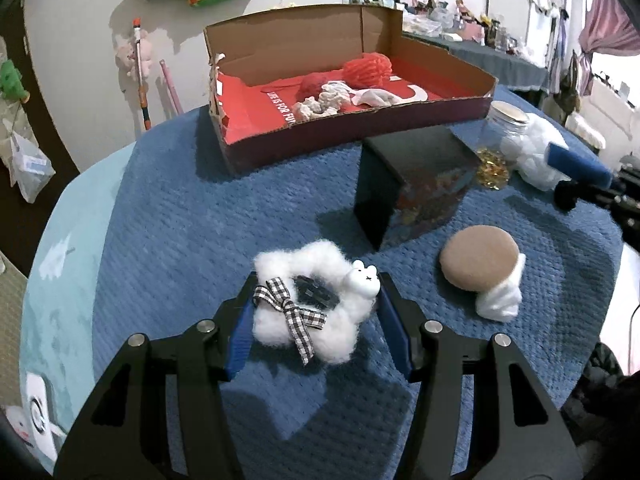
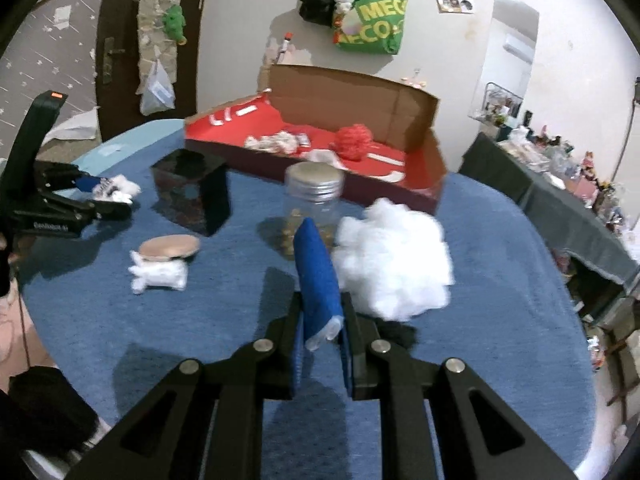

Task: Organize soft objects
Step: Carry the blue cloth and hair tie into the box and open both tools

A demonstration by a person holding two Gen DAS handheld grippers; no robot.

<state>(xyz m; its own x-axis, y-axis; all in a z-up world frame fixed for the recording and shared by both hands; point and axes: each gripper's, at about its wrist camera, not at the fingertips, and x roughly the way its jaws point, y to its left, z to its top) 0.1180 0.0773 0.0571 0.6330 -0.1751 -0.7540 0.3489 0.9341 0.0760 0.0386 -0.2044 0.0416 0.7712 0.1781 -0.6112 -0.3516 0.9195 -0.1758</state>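
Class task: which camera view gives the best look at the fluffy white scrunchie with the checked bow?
The left wrist view: the scrunchie sits large and sharp between the left gripper fingers, bow and bunny charm visible. The right wrist view shows only a small white tuft at the far left.

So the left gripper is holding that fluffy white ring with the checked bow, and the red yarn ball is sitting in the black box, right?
Not quite. The left gripper does hold the fluffy white ring, but the red yarn ball lies in the open cardboard box with the red lining, not in the black box. The left wrist view shows this.
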